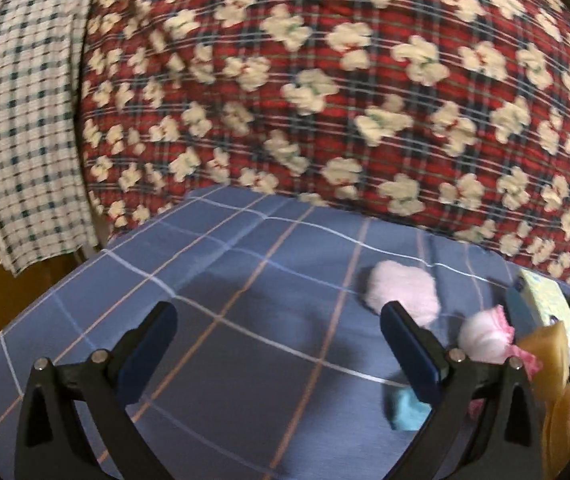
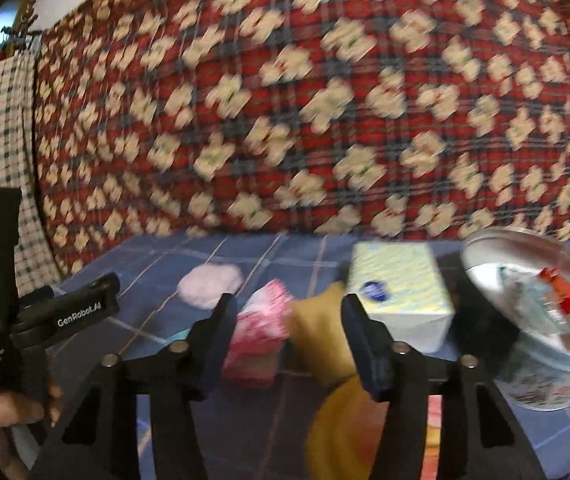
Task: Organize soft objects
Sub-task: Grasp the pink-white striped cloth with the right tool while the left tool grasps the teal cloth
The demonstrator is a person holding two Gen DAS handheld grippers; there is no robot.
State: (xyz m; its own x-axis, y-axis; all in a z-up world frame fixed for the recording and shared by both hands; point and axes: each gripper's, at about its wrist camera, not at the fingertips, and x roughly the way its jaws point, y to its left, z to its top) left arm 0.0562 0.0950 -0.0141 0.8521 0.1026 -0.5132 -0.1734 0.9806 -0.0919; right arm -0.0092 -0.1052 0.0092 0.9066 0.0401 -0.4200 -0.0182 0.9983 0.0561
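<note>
Socks (image 1: pixel 485 334) in both views; bucket (image 2: pixel 545 372) right-only.

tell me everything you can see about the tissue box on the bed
The tissue box is a rectangular pack in pale yellow-green patterned wrapping with a dark blue oval label on its near end. It lies flat on the blue checked sheet, between a yellow soft item and a round tin. Nothing grips it.
</note>
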